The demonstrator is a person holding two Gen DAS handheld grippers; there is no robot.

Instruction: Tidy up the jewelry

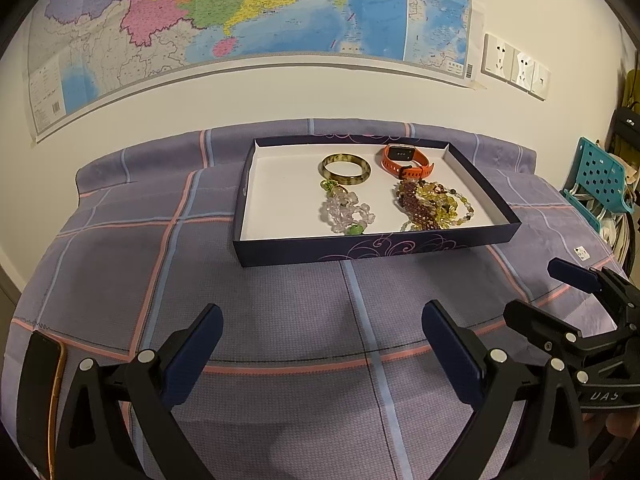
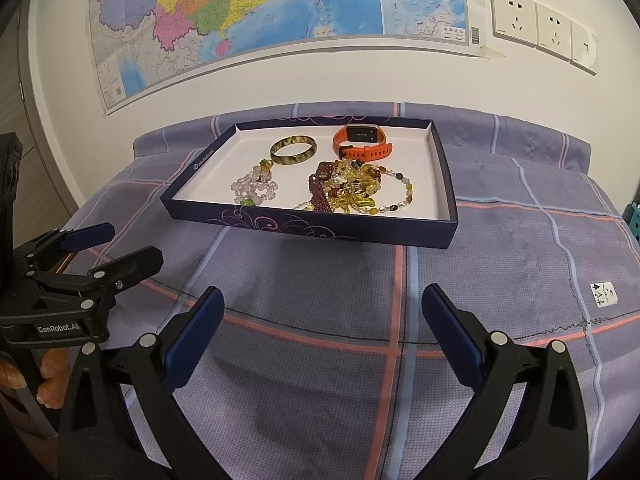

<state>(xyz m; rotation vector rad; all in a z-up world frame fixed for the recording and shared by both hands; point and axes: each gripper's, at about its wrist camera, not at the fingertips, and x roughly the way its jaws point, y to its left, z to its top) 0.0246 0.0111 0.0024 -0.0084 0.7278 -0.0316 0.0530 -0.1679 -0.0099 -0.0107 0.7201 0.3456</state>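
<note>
A dark blue box lid tray (image 1: 476, 170) (image 2: 440, 160) stands at the back of a purple checked cloth. In it lie a brown-green bangle (image 1: 346, 169) (image 2: 293, 150), an orange smartwatch (image 1: 406, 159) (image 2: 362, 142), a pale pink bead bracelet (image 1: 347, 212) (image 2: 254, 188) and a pile of yellow and maroon bead strands (image 1: 434, 204) (image 2: 352, 192). My left gripper (image 1: 322, 336) (image 2: 102, 248) is open and empty, well short of the tray. My right gripper (image 2: 322, 320) (image 1: 536, 292) is open and empty beside it.
A phone (image 1: 42, 392) with a gold edge lies at the cloth's left front corner. A white label (image 2: 605, 294) (image 1: 582, 254) lies on the cloth at right. A teal perforated chair (image 1: 600, 176) stands off the right side. A wall map and sockets (image 2: 540, 24) are behind.
</note>
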